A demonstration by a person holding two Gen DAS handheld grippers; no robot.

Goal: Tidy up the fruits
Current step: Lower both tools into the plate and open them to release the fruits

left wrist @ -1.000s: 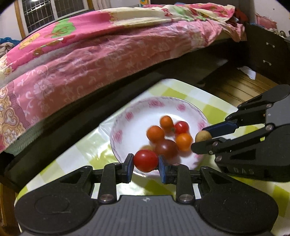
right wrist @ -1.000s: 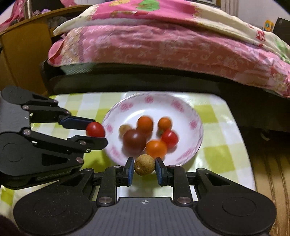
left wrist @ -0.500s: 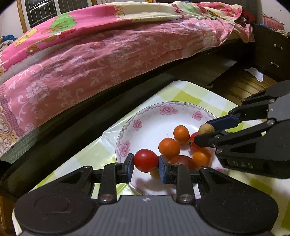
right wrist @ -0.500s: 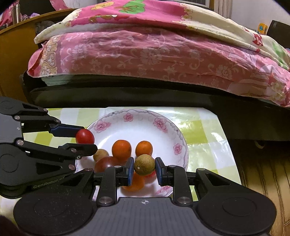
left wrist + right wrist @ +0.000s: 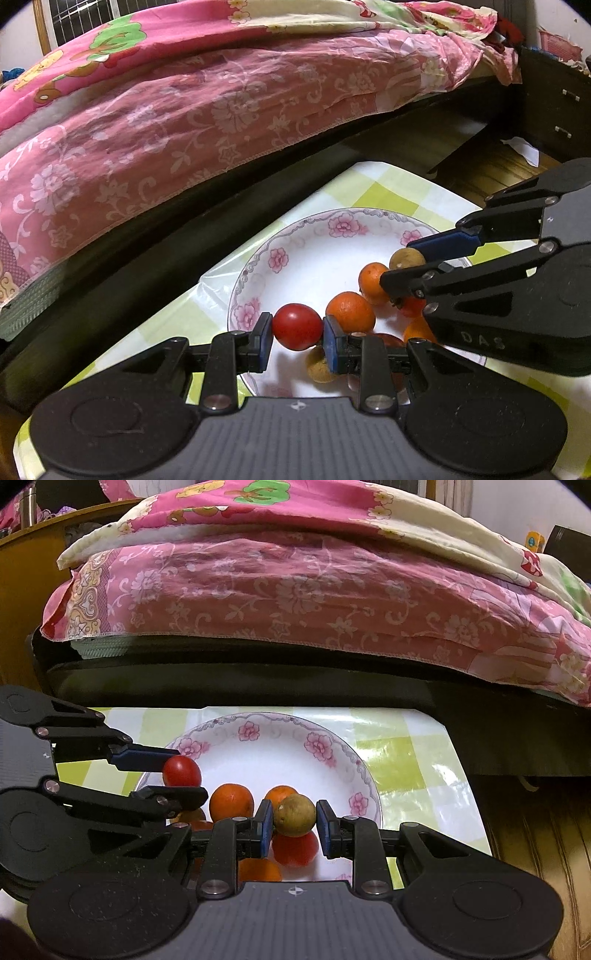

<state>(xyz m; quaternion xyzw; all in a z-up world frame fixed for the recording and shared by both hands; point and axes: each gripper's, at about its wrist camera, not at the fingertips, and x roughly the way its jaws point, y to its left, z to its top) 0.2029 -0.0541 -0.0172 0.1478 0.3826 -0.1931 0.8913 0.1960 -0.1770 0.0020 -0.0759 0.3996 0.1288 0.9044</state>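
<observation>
My left gripper (image 5: 297, 332) is shut on a red cherry tomato (image 5: 297, 326), held over the near left part of a white plate with pink flowers (image 5: 284, 254). My right gripper (image 5: 294, 821) is shut on a round brown longan (image 5: 294, 814) above the plate's (image 5: 321, 746) near side. On the plate lie several orange tomatoes (image 5: 350, 312), a red one (image 5: 295, 847) and another brown longan (image 5: 318, 363). Each gripper shows in the other's view: the right one (image 5: 410, 264) with its longan (image 5: 406, 258), the left one (image 5: 177, 775) with its tomato (image 5: 181, 771).
The plate stands on a small table with a green and white checked cloth (image 5: 406, 753). Close behind the table runs a bed with a pink flowered cover (image 5: 221, 110) on a dark frame (image 5: 258, 675). Wooden floor (image 5: 535, 830) lies to the right, a dark cabinet (image 5: 554, 103) beyond.
Both grippers have moved forward over the plate with their fruits still held; the plate and the fruits on it now sit closer and lower in both views.
</observation>
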